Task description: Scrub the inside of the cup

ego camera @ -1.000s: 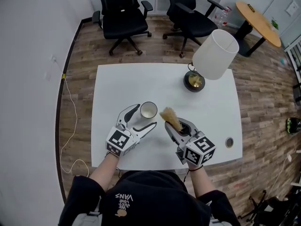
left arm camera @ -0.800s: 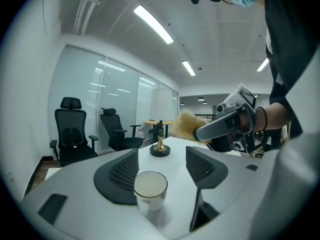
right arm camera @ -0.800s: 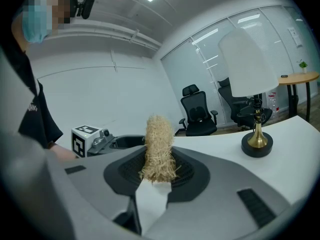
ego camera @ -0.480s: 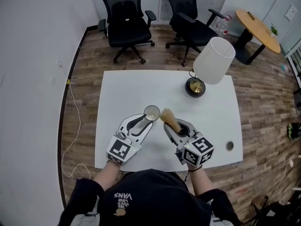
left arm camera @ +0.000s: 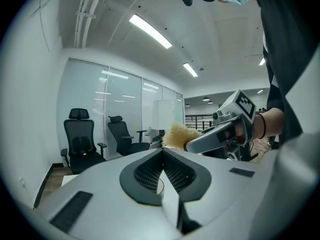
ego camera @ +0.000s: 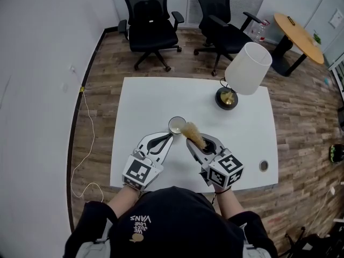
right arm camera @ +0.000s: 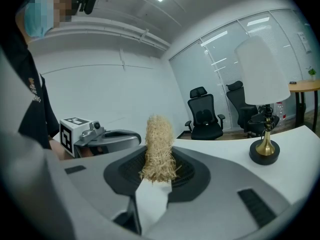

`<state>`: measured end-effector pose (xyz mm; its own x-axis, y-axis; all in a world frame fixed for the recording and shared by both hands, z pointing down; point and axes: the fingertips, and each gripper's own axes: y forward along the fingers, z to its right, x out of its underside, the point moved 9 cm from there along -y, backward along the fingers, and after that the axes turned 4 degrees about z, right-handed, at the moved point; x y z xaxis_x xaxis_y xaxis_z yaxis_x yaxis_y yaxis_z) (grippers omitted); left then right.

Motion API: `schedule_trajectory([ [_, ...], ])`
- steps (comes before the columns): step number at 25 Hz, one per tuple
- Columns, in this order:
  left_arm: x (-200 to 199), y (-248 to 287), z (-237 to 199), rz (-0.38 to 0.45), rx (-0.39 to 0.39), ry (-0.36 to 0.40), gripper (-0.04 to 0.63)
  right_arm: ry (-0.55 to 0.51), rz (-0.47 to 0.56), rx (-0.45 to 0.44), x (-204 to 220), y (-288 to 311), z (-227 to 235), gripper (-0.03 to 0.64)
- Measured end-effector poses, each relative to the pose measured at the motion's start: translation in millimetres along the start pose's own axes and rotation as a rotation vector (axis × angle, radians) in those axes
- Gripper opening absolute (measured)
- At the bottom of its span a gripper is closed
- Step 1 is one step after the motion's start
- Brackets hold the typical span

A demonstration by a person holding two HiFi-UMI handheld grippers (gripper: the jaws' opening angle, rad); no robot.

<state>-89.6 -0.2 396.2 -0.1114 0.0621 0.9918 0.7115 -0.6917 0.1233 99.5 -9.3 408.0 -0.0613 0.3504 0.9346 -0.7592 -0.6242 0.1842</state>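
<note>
While the cup [ego camera: 177, 125] stands on the tabletop [ego camera: 145, 101], left claw [ego camera: 171, 135] pinched shut on its rim, right claw [ego camera: 198, 142] clamping a brush [ego camera: 192, 130] alongside.

The head view looks steeply down from above the person onto the white table [ego camera: 145, 101], from far enough to take in its whole top, the cup [ego camera: 177, 124] near mid-frame, the lamp [ego camera: 244, 71], two black office chairs [ego camera: 153, 28] beyond and the floor around. The left gripper view sits low and close behind its own jaws, facing across the table toward those chairs, with the right gripper [left arm camera: 192, 145] and its straw brush [left arm camera: 176, 134] close at its right. The right gripper view looks likewise over its jaws, with the left gripper [right arm camera: 125, 136] at its left. All three views share the chairs and the lamp.
</note>
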Motion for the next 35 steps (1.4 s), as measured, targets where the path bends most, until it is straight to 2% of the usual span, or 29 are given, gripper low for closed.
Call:
schedule_trajectory([
  [10, -3.8, -6.6, 0.0, -0.018, -0.001, 0.002, 0.011, -0.048, -0.045, 0.017, -2.8, 4.2, -4.6, 0.107],
  [18, -1.6, -9.7, -2.6, -0.021, -0.014, -0.009, 0.011, -0.049, -0.072, 0.025, -0.4, 7.0, -4.2, 0.107],
  [35, -0.1, -8.8, -1.8, -0.018, -0.029, -0.006, 0.011, -0.043, -0.057, 0.032, 0.2, 8.0, -3.6, 0.107],
])
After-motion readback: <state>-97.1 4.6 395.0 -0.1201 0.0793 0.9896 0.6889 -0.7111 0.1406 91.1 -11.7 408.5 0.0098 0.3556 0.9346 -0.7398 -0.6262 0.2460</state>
